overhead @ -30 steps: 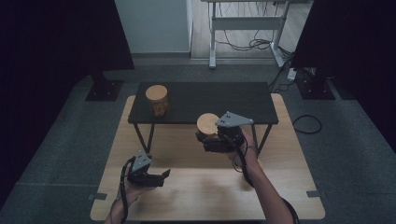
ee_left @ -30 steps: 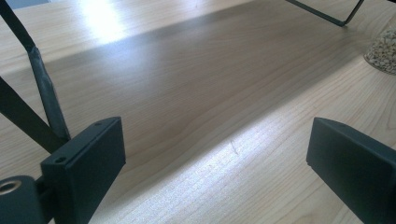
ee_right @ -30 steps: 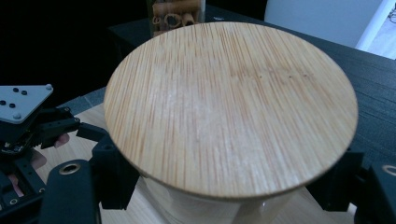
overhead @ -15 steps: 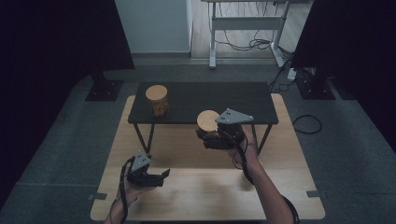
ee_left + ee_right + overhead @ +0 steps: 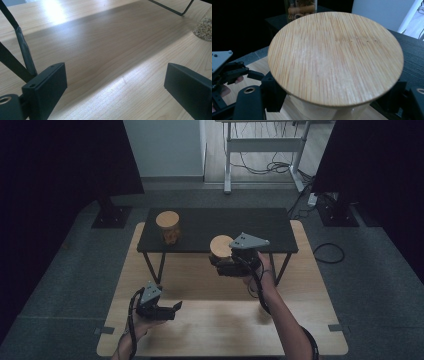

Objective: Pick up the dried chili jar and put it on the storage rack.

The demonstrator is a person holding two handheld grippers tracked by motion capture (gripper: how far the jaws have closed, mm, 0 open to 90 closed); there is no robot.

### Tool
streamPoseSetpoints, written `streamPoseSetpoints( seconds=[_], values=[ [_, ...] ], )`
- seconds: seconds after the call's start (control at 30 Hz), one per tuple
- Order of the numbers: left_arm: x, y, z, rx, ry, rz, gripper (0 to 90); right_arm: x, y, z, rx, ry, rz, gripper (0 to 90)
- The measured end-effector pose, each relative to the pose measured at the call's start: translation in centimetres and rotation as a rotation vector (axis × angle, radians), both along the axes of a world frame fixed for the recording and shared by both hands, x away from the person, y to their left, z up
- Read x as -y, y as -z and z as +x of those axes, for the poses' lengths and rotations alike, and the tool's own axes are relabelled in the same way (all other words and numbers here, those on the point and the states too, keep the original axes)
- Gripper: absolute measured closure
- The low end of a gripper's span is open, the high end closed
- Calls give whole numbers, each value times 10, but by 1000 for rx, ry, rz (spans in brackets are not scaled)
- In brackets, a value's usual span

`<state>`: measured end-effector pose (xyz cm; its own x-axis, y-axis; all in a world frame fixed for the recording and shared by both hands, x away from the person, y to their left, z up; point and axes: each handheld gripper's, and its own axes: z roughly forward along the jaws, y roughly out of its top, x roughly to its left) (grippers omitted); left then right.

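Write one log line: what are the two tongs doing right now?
right tongs: shut on wooden-lid jar | left tongs: open, nothing between, over table | second jar: on black shelf

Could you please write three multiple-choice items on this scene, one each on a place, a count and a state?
1. Where does the pasta jar stand?
A. on the black shelf
B. on the grey floor
C. in the left gripper

2. How many jars with round wooden lids are there?
A. one
B. two
C. four

3. How are the left gripper's fingers?
A. shut on a jar
B. open, nothing between them
C. shut on a cable

Answers: 1 A, it rests at the shelf's left end. 2 B, the pasta jar plus the jar clamped in the right gripper. 3 B, bare wooden table shows between them.
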<state>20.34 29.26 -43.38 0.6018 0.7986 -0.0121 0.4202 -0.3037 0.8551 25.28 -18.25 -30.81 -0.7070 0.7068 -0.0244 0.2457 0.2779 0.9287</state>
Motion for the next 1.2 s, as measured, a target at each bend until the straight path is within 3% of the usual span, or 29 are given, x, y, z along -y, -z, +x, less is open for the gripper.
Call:
streamPoseSetpoints(
  seconds=[0.97,1.2],
  values=[
    [-1,-1,0,6,2,-5,45,6,-4,14,4,10,47,241],
    [-3,-1,-1,7,0,-9,44,3,-9,21,4,17,39,241]
  ],
)
